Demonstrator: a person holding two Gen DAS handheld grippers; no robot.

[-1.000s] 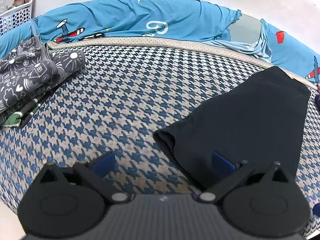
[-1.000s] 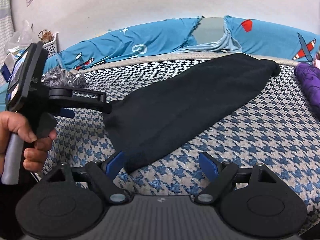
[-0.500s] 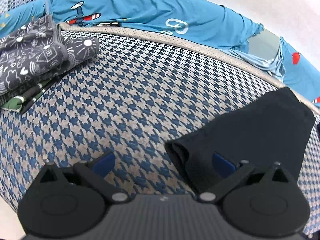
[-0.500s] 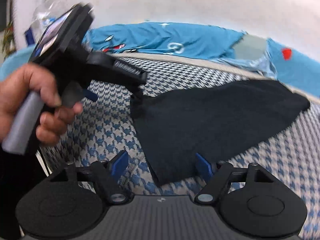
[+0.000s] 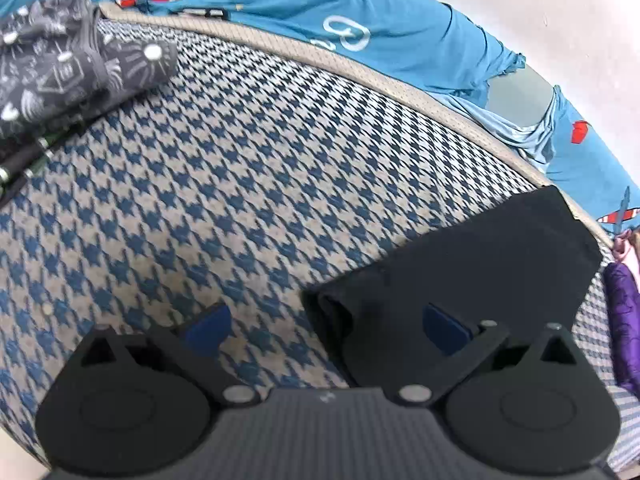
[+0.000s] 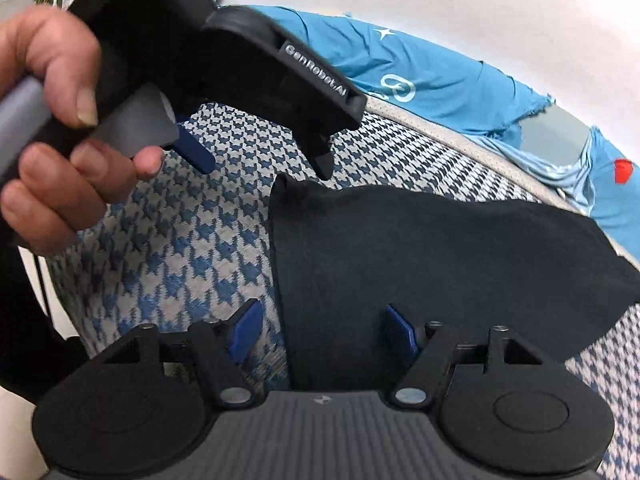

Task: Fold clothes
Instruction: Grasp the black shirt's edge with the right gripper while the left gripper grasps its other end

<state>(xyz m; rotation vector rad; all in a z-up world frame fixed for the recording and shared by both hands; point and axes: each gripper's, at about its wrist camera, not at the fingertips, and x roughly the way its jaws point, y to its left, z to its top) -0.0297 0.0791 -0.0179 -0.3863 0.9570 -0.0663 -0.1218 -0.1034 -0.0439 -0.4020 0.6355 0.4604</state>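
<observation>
one black garment (image 6: 460, 264) lies flat on the houndstooth bed cover (image 5: 240, 184), running from its near short edge just ahead of your tools out toward the cover's beige border; whether it is already folded along its length or simply laid out, you cannot tell from how it lies. your right gripper (image 6: 320, 334) is spread wide, one blue pad over bare cover and the other over the cloth, so it straddles the garment's near left edge without holding anything. your left gripper (image 5: 326, 328) is also wide and empty, astride the near corner where the fabric bunches into a small lip; from the right wrist view its finger tip hangs just above that raised corner. both tools sitting at the two ends of the same short edge looks, by my judgement, like a setup for pinching it and carrying it toward the far end, though the same pose would fit having just let go of that edge. there is open cover to the left of the garment. farther left sits a grey patterned pile (image 5: 60, 68), well apart, and a purple cloth (image 5: 624, 320) lies close to the right side, so room is tighter there. beyond the border lies blue airplane-print bedding (image 5: 360, 12).
</observation>
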